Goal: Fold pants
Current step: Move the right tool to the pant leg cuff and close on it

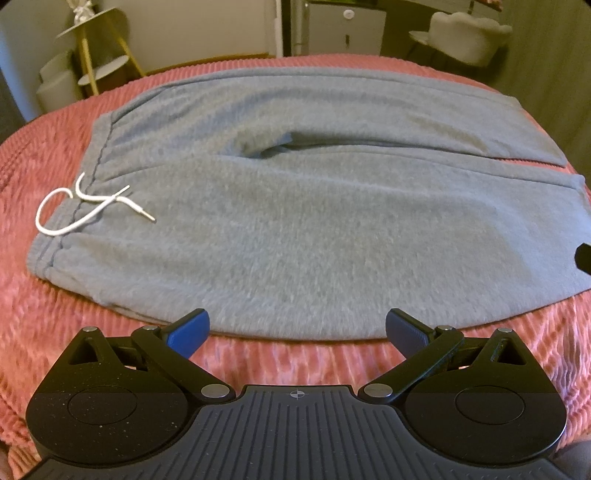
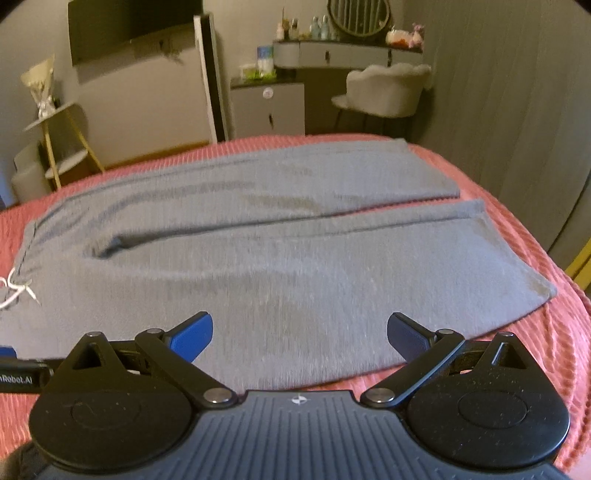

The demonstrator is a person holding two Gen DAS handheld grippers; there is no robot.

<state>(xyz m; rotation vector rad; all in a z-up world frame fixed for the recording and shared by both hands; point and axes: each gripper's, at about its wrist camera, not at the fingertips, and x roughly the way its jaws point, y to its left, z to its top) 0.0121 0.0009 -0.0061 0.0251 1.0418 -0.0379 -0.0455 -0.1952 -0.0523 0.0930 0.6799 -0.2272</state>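
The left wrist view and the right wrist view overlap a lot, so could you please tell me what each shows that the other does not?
Only the left wrist view shows the whole looped white drawstring and the elastic waistband. Only the right wrist view shows both leg hems, the wall-mounted black television and the round mirror. Both show the grey sweatpants spread flat on the ribbed pink bedspread, with the left gripper and right gripper open.

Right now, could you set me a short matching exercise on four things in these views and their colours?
Things:
1. pants
2. drawstring
3. bedspread
4. chair

Colours:
A. white cord
B. pale cream
C. grey
D. coral pink, ribbed

Pairs: 1-C, 2-A, 3-D, 4-B. The left gripper and the right gripper are both open, holding nothing.
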